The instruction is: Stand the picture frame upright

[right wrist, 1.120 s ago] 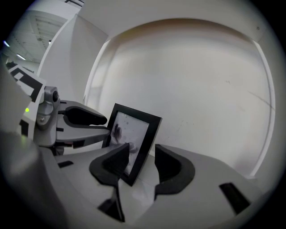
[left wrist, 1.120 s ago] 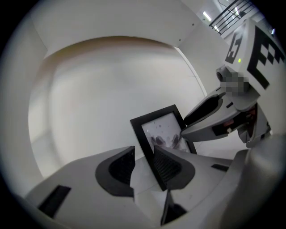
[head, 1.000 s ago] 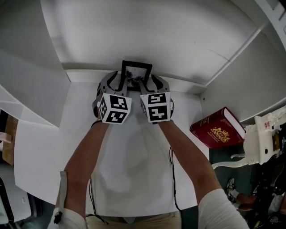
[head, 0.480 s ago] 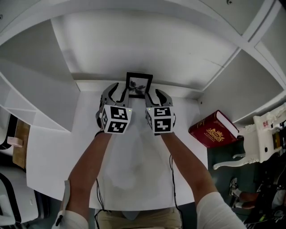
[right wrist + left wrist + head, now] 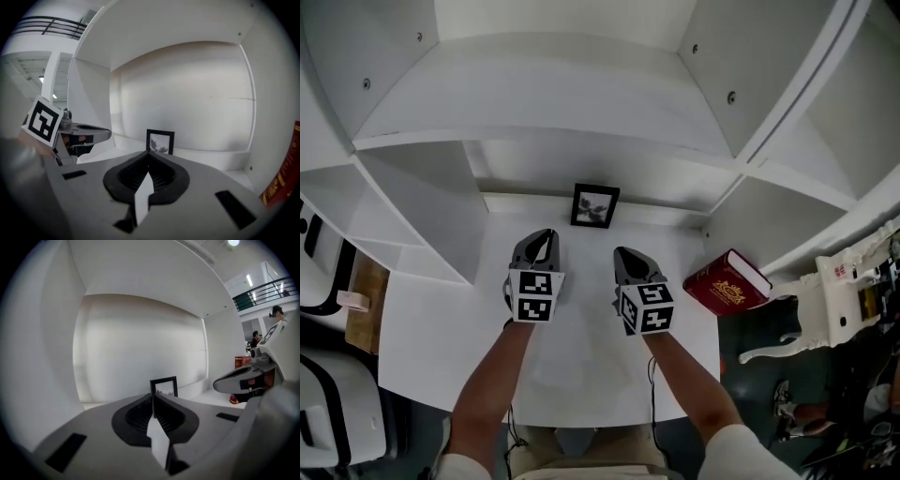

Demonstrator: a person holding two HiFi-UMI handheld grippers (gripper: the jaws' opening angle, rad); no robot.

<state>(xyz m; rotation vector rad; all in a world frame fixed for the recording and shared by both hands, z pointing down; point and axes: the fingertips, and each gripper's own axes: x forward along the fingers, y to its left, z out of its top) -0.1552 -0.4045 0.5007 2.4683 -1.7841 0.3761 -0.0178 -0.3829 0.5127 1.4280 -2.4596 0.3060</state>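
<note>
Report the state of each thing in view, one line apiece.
Black rectangular picture frame: upright near the back of the white shelf, free of both grippers.
Left hand-held gripper: shut, jaws just closed, nothing between them.
Right hand-held gripper: shut, jaws just closed, nothing between them.
Red hardcover book: closed, tilted.
</note>
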